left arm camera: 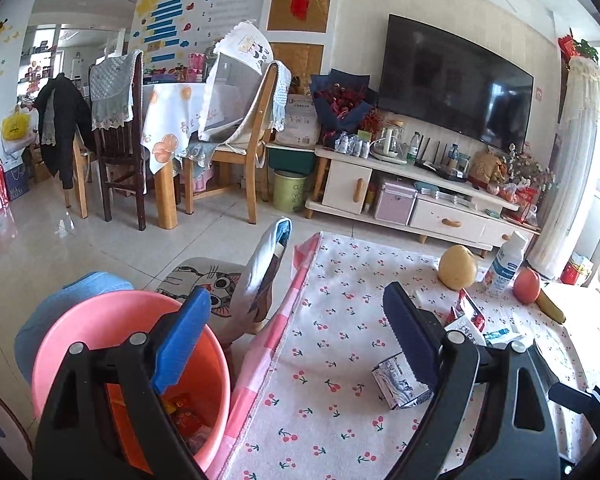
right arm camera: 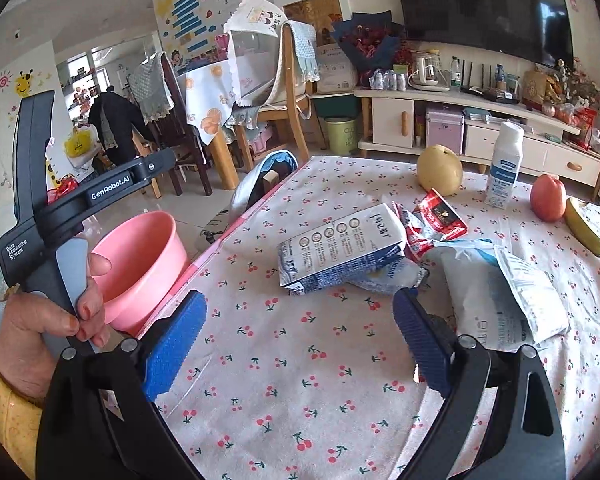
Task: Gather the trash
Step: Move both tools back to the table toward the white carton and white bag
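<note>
My left gripper (left arm camera: 300, 340) is open and empty, straddling the table's left edge. Its left pad hangs over a pink bucket (left arm camera: 100, 320) on the floor, which holds red wrappers (left arm camera: 184, 420). A crushed blue-and-white milk carton (left arm camera: 400, 384) lies on the cherry-print tablecloth (left arm camera: 332, 320), just beside the right pad. My right gripper (right arm camera: 300, 344) is also open and empty above the cloth. Ahead of it lie the milk carton (right arm camera: 340, 248), a red wrapper (right arm camera: 432, 224) and a white-and-blue plastic bag (right arm camera: 504, 296). The pink bucket (right arm camera: 140, 264) shows at the left.
A pear (right arm camera: 440, 174), a white bottle (right arm camera: 504, 168), an apple (right arm camera: 548, 198) and a banana (right arm camera: 584, 228) stand at the table's far side. A cat-print chair (left arm camera: 220, 284) sits beside the bucket. A hand (right arm camera: 80, 300) grips the left tool's handle.
</note>
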`<action>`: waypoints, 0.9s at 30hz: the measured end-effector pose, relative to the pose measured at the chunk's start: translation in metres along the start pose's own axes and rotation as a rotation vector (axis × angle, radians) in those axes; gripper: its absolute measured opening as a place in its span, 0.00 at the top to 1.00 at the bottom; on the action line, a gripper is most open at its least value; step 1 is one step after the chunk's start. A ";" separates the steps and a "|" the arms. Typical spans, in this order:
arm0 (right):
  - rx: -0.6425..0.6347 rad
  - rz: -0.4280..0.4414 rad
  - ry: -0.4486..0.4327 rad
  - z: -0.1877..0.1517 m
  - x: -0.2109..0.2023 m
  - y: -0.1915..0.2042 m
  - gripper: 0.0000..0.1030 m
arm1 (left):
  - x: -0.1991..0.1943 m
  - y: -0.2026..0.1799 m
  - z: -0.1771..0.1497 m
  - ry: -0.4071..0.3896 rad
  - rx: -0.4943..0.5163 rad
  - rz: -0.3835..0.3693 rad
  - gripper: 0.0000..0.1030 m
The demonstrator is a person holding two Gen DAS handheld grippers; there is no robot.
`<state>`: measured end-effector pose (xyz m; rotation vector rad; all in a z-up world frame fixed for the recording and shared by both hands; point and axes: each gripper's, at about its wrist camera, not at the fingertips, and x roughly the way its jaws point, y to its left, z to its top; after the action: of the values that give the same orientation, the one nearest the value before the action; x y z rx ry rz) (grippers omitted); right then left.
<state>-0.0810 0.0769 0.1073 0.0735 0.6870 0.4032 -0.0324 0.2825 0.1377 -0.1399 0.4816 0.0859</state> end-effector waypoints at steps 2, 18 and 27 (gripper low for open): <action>0.019 -0.005 -0.005 -0.002 -0.004 -0.011 0.09 | 0.002 -0.008 -0.002 0.010 0.029 -0.016 0.14; 0.234 -0.032 -0.036 -0.007 -0.044 -0.104 0.09 | 0.012 -0.086 -0.022 0.085 0.249 -0.174 0.14; 0.510 -0.011 -0.023 -0.022 -0.071 -0.182 0.09 | 0.032 -0.129 -0.037 0.135 0.467 -0.203 0.14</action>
<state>-0.0833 -0.1199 0.0970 0.5557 0.7544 0.2081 -0.0065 0.1513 0.1052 0.2653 0.6071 -0.2364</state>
